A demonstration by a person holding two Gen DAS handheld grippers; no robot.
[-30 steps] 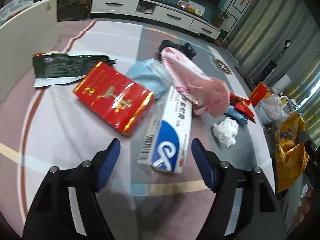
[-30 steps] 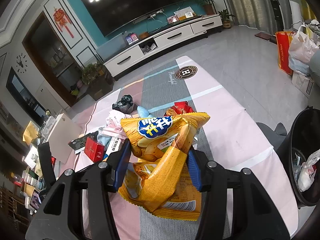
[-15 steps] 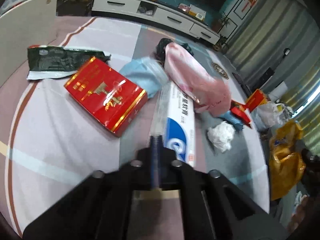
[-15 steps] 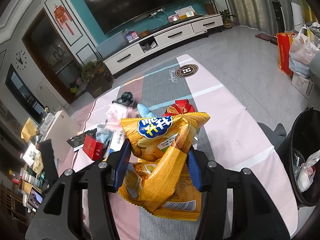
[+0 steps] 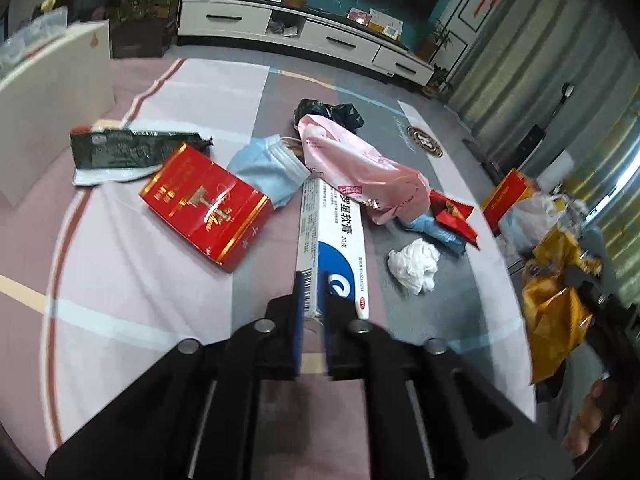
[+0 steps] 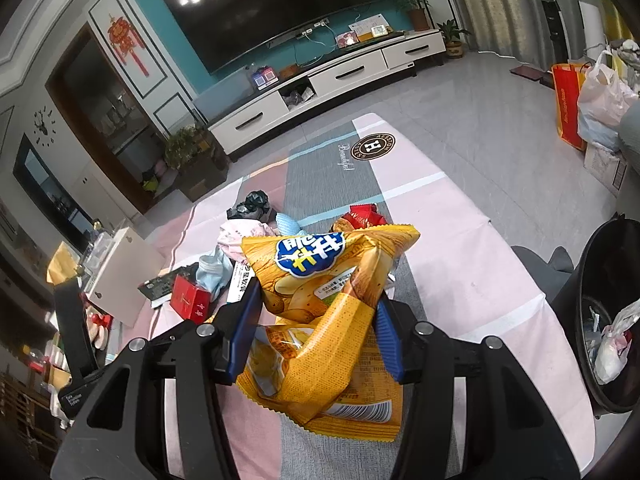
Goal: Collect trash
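My left gripper (image 5: 311,300) is shut on the near end of a long white and blue ointment box (image 5: 334,240) that lies among trash on the cloth-covered table (image 5: 120,280). Beside it lie a red box (image 5: 206,208), a blue face mask (image 5: 266,168), a pink plastic bag (image 5: 356,172), a dark green wrapper (image 5: 120,150) and a crumpled white tissue (image 5: 414,264). My right gripper (image 6: 316,316) is shut on a yellow chip bag (image 6: 320,300), held above the table near a black trash bin (image 6: 600,320) at the right.
A black bag (image 5: 328,110) lies at the far end of the pile, red and blue wrappers (image 5: 448,220) to the right. A white board (image 5: 48,112) stands at the table's left edge. Shopping bags (image 6: 592,108) sit on the floor. The bin holds trash (image 6: 612,344).
My left gripper moved forward and closed from wide open onto the near end of the ointment box. My right gripper keeps holding the chip bag, nearly still.
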